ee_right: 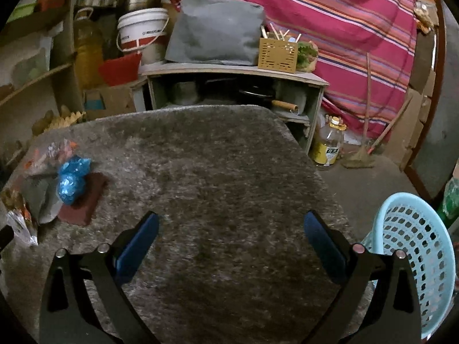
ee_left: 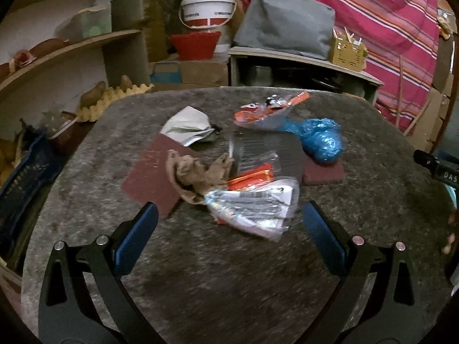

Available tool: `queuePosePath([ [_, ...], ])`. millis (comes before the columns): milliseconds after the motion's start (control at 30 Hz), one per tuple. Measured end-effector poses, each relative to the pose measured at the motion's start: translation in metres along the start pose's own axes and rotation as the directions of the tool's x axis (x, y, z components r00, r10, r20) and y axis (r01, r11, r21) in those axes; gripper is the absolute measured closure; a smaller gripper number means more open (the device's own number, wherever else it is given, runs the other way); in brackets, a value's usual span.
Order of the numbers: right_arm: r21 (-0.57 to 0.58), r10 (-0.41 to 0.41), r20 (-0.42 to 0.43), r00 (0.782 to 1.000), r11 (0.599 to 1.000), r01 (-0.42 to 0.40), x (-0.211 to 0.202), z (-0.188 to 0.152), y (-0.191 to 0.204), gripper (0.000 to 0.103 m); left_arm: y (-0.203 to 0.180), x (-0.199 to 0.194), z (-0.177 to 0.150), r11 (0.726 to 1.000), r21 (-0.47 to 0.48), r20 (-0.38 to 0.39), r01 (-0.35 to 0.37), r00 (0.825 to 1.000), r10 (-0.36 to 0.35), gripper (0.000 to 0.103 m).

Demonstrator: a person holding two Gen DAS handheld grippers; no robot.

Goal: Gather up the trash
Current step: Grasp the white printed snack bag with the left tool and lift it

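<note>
A pile of trash lies on the grey furry table top point(ee_left: 200, 272): a clear plastic wrapper with a label point(ee_left: 252, 209), crumpled brown paper point(ee_left: 198, 175), a white crumpled bag point(ee_left: 188, 127), an orange snack wrapper point(ee_left: 266, 109) and a blue plastic bag point(ee_left: 320, 139). My left gripper point(ee_left: 229, 215) is open, just short of the clear wrapper. My right gripper point(ee_right: 231, 229) is open and empty over bare table. The blue bag point(ee_right: 71, 179) lies to its far left. A light blue perforated basket point(ee_right: 413, 258) stands off the table's right edge.
Two maroon pads point(ee_left: 149, 180) lie under the trash. Behind the table are a low shelf unit point(ee_right: 235, 86), a grey cushion point(ee_left: 284, 20), a white bucket point(ee_left: 208, 8) and a red basket point(ee_left: 196, 44). A bottle point(ee_right: 328, 146) stands on the floor at the right.
</note>
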State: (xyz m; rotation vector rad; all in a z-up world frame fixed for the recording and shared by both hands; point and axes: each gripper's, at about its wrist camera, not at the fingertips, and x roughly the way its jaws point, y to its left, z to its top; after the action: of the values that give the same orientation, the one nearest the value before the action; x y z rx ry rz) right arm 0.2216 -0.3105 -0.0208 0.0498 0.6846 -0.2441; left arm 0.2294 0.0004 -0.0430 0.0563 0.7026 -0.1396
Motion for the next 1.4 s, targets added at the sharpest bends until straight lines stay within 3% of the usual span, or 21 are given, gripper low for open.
queuePosePath([
  [300, -0.012, 0.019, -0.059, 0.998, 1.000, -0.020, 0.011, -0.001, 0.013, 0.004, -0.001, 0.025, 0.011, 1.000, 0.010, -0.034, -0.002, 0.999, 0.002, 0.006],
  [367, -0.008, 0.024, -0.063, 0.998, 1.000, -0.024, 0.012, -0.002, 0.016, 0.004, 0.000, 0.025, 0.012, 1.000, 0.006, -0.036, 0.014, 0.999, -0.014, 0.014],
  [433, -0.014, 0.026, -0.069, 0.997, 1.000, -0.027, 0.014, -0.003, 0.020, 0.004, -0.001, 0.024, 0.012, 0.999, 0.006, -0.042, 0.042, 0.998, -0.042, 0.031],
  [600, -0.043, 0.033, -0.075, 0.997, 0.998, -0.037, 0.015, -0.004, 0.032, 0.004, -0.007, 0.020, 0.008, 0.998, 0.042, -0.037, 0.040, 0.999, -0.039, 0.046],
  [967, -0.049, 0.068, -0.058, 0.996, 0.996, -0.071, 0.008, 0.002, 0.047, 0.004, 0.009, -0.009, 0.007, 0.998, 0.018, -0.006, 0.052, 0.999, -0.052, 0.051],
  [1000, -0.052, 0.070, -0.056, 0.996, 0.996, -0.073, 0.007, 0.003, 0.049, 0.004, 0.012, -0.014, 0.007, 0.999, 0.013, 0.005, 0.052, 0.999, -0.052, 0.054],
  [1100, -0.062, 0.074, -0.052, 0.996, 0.995, -0.077, 0.006, 0.003, 0.055, 0.004, 0.024, -0.024, 0.009, 0.998, -0.011, 0.015, 0.059, 0.998, -0.059, 0.092],
  [1400, -0.082, 0.084, -0.055, 0.995, 0.993, -0.089, 0.008, 0.005, 0.071, 0.004, 0.063, -0.031, 0.010, 0.998, -0.065, 0.026, 0.021, 0.999, -0.019, 0.103],
])
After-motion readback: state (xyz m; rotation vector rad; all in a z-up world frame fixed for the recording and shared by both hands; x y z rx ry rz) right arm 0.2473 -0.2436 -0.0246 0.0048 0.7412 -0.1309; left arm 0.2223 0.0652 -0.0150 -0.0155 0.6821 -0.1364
